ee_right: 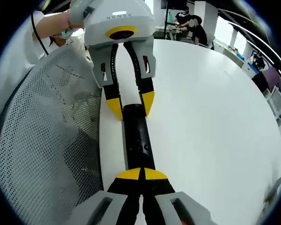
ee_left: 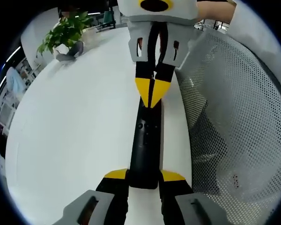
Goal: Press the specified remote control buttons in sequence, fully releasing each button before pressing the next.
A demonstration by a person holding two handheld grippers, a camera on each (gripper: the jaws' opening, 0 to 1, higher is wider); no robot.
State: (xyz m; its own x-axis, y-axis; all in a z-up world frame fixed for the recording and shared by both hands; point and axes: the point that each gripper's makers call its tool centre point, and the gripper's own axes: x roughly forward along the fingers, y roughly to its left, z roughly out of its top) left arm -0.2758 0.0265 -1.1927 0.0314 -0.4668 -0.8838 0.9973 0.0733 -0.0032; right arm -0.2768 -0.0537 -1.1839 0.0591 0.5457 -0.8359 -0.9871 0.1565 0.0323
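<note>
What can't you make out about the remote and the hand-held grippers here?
- Remote button labels: too small in both views.
- Whether the right hand-held gripper, tips together, actually presses a button: its tips cover the spot.
- Remote's near end, left gripper view: sits between the left hand-held gripper tips.

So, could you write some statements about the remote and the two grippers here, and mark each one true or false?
1. The left gripper holds one end of the black remote. True.
2. The fingers of the right gripper are wide open. False: they are shut together, tips on the remote.
3. The remote lies on a wooden floor. False: it lies near the edge of a white table.
4. A potted plant stands at the far side of the table. True.
5. A mesh chair back is beside the table. True.
</note>
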